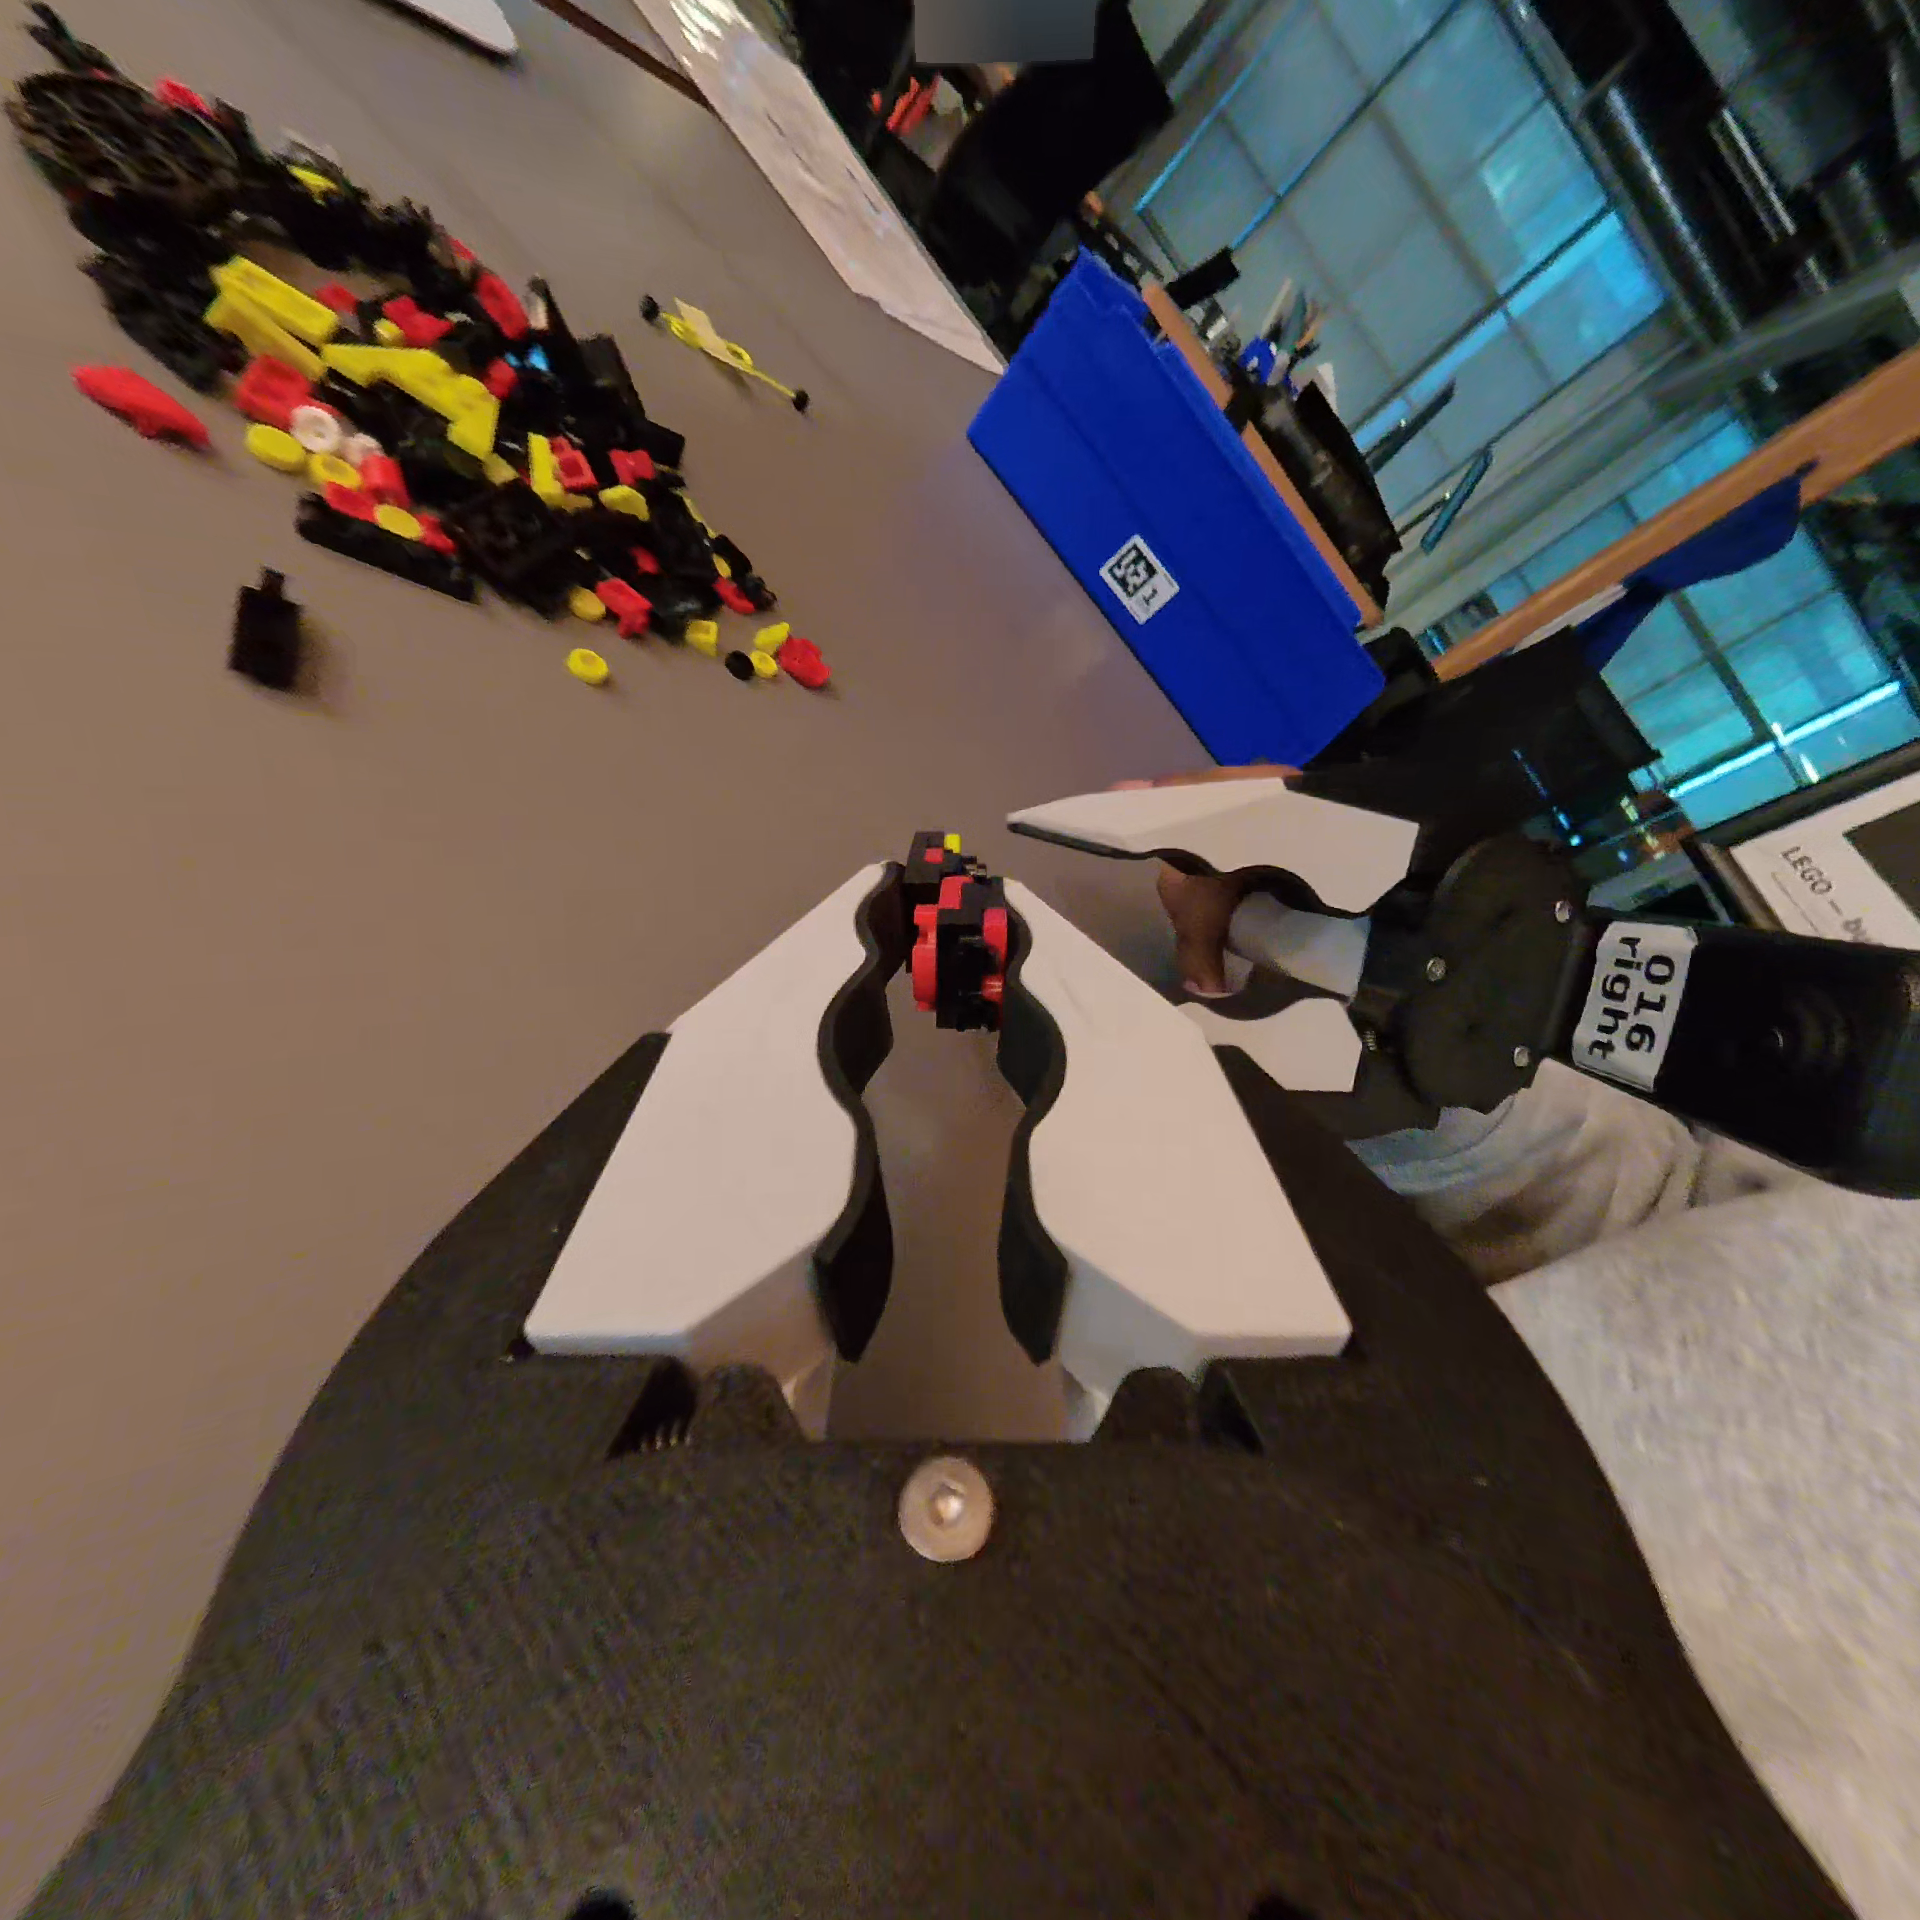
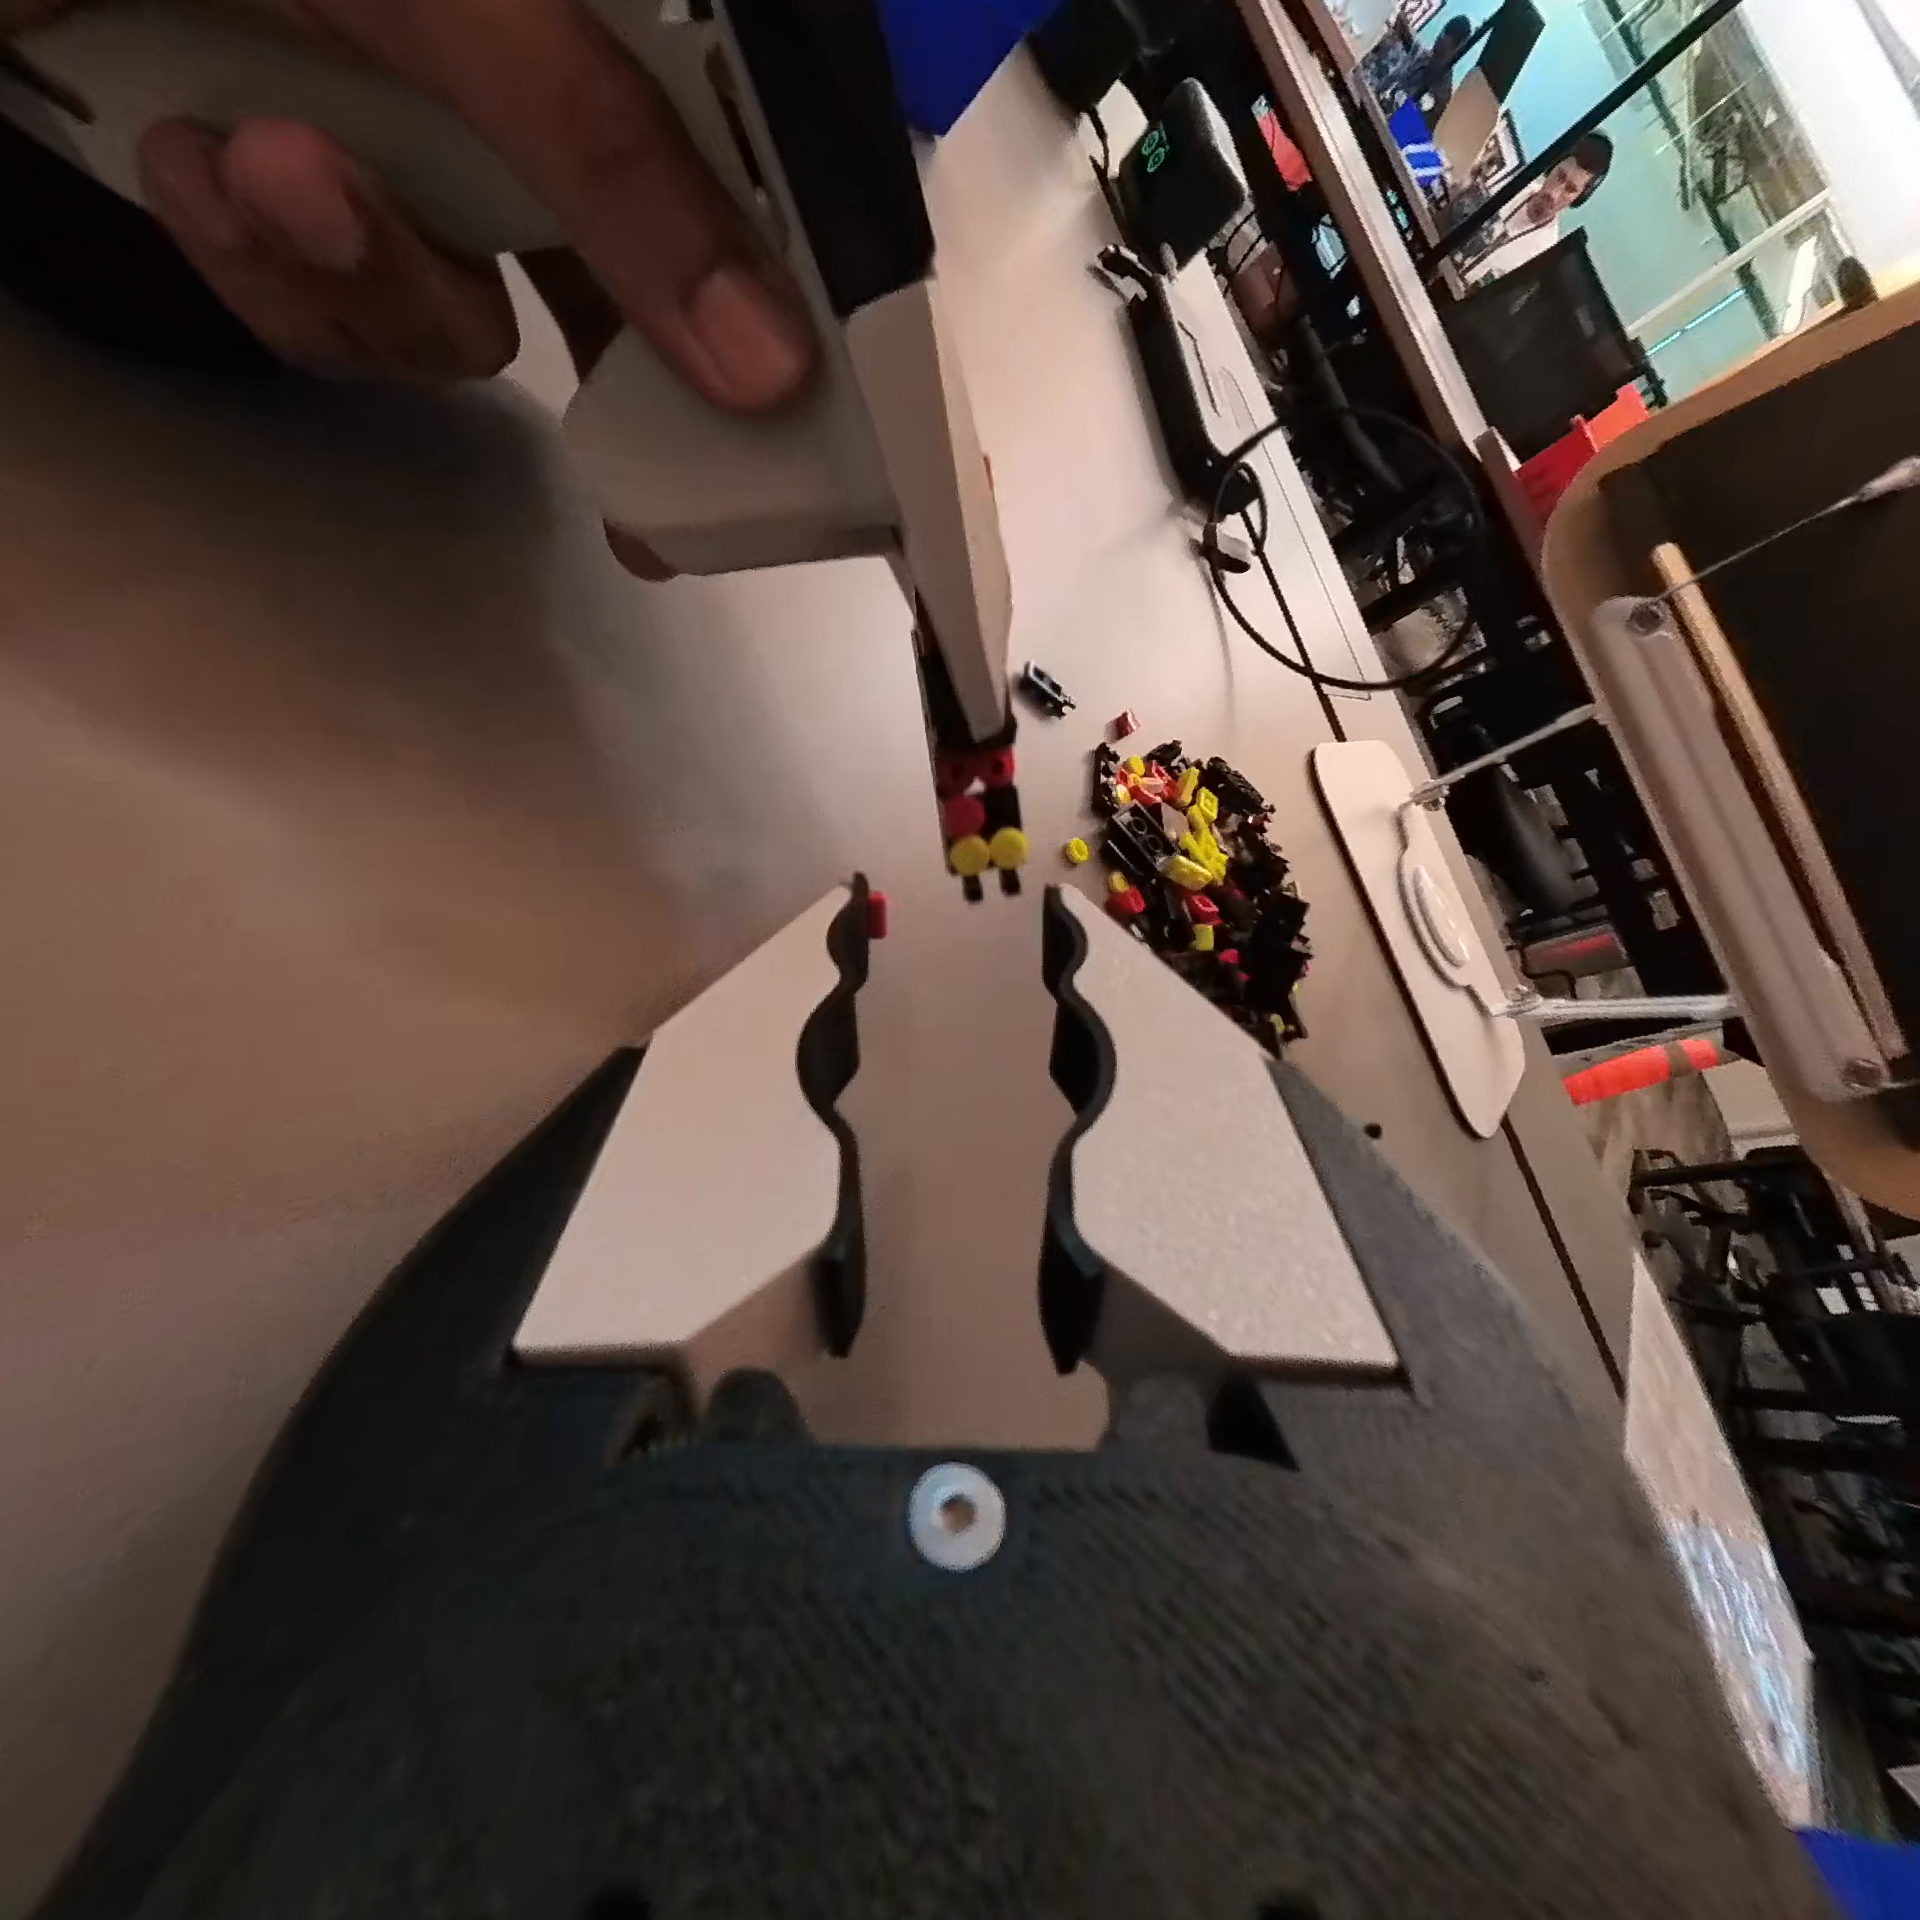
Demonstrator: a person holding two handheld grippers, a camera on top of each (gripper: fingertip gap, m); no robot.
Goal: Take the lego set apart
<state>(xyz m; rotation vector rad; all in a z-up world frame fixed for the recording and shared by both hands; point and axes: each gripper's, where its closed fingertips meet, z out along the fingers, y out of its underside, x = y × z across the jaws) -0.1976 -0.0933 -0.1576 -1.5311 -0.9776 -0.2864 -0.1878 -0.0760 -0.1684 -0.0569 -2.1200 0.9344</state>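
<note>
My left gripper (image 1: 951, 935) is shut on a small lego chunk (image 1: 961, 951) of black, red and yellow pieces and holds it above the brown table (image 1: 520, 987). In the right wrist view the left gripper (image 2: 971, 727) comes down from above, and the chunk (image 2: 982, 821) sticks out below its tips. My right gripper (image 2: 956, 914) is open, just short of the chunk, with nothing between its fingers. A tiny red piece (image 2: 879, 914) shows at its left fingertip; I cannot tell if it touches. The right gripper also shows in the left wrist view (image 1: 1117, 904), to the right.
A pile of loose black, yellow and red pieces (image 1: 416, 416) (image 2: 1205, 883) lies on the table. A lone black piece (image 1: 268, 629) and a yellow rod (image 1: 722, 348) lie apart. A blue bin (image 1: 1174, 509) stands at the table edge. A wooden board (image 2: 1423, 935) and a cable (image 2: 1278, 582) lie beyond. The tips of both grippers are at nearly the same place.
</note>
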